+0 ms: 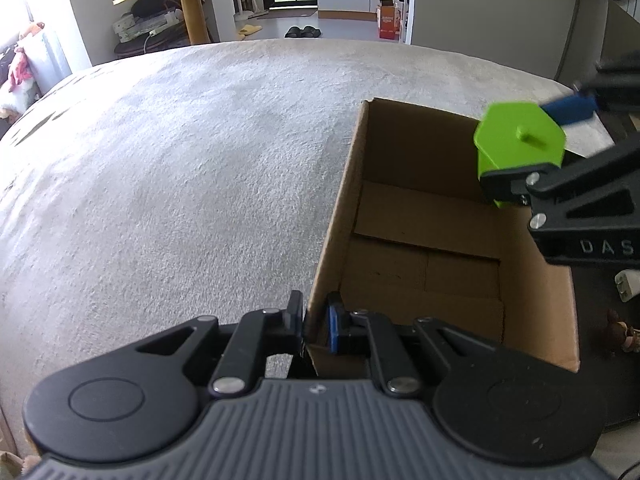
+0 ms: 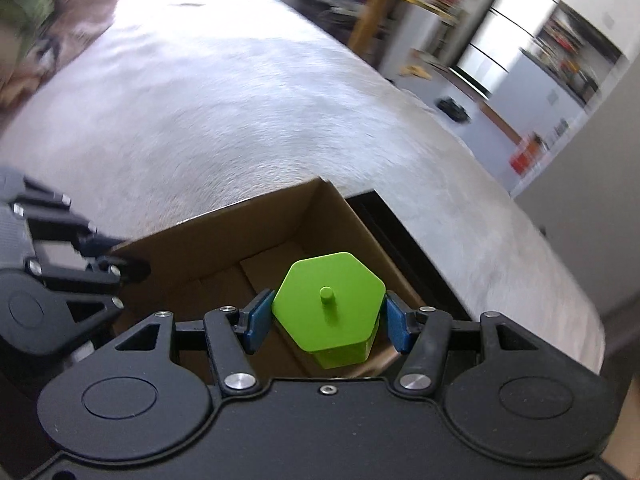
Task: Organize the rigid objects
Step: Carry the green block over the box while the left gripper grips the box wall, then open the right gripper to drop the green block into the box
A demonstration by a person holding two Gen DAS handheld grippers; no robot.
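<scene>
While we hold the bright green hexagonal plastic block (image 2: 329, 307) above the open brown cardboard box (image 1: 420, 240), the right gripper (image 2: 328, 322) has its blue pads pressed against two opposite flat sides of it. A short round peg stands from the block's smooth top face. Our left gripper (image 1: 316, 322) is clenched on the box's near wall, one finger outside and one inside the thin corrugated edge. We see bare folded flaps on the box floor, with room all round beneath the block. The box sits on a pale grey, fuzzy fabric surface (image 1: 180, 168), its right side at the fabric's edge beside a dark drop. Our right wrist view is smeared with blur, so the shelves and furniture beyond are hard to make out. The block's underside is hidden from us.
</scene>
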